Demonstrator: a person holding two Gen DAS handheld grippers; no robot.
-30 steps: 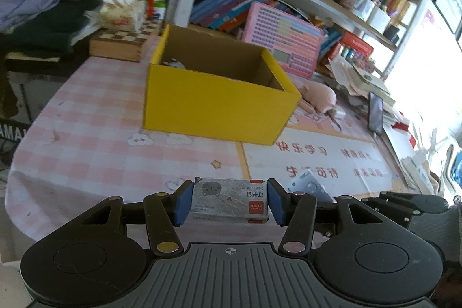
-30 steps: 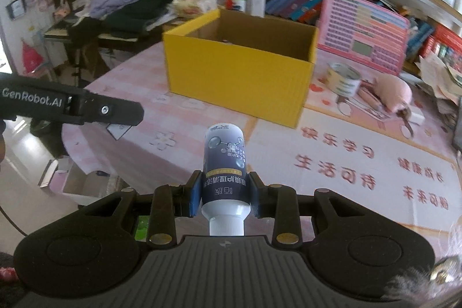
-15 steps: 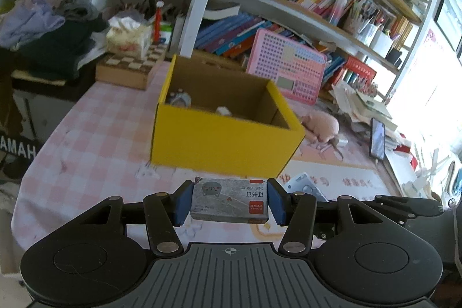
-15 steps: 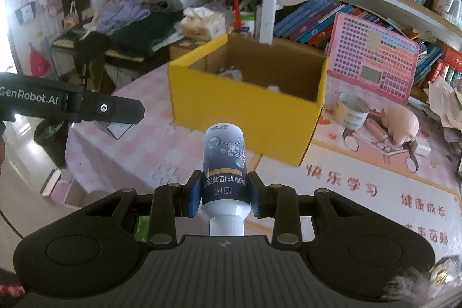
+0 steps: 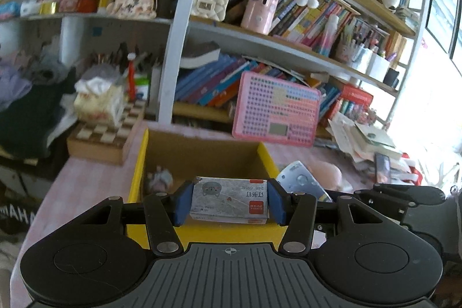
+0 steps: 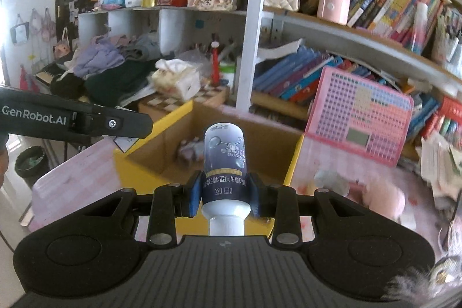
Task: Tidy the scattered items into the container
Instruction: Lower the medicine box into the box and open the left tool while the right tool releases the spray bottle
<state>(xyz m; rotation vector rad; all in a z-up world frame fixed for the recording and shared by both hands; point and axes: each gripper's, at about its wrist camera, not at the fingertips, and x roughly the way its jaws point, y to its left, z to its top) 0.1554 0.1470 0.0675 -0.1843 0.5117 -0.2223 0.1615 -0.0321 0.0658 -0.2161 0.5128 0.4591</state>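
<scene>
With a few items already lying in the yellow box (image 5: 202, 230), my left gripper (image 5: 229, 202) jaws clamp a staple box (image 5: 228, 204) over its opening; my right gripper (image 6: 225, 192) jaws clamp a bottle (image 6: 225, 163) above it. Neither is released yet, and other items remain on the worktop (image 5: 86, 184).

right tool (image 6: 225, 197) gripping bottle (image 6: 224, 163), yellow box (image 6: 173, 111)

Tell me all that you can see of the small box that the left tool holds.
The small box is flat, grey and looks like cardboard, with a cat face drawn at one end and a red label at the other; its print reads upside down. It lies level, closed, clamped at both ends by the left tool, above the near wall of the yellow box.
</scene>
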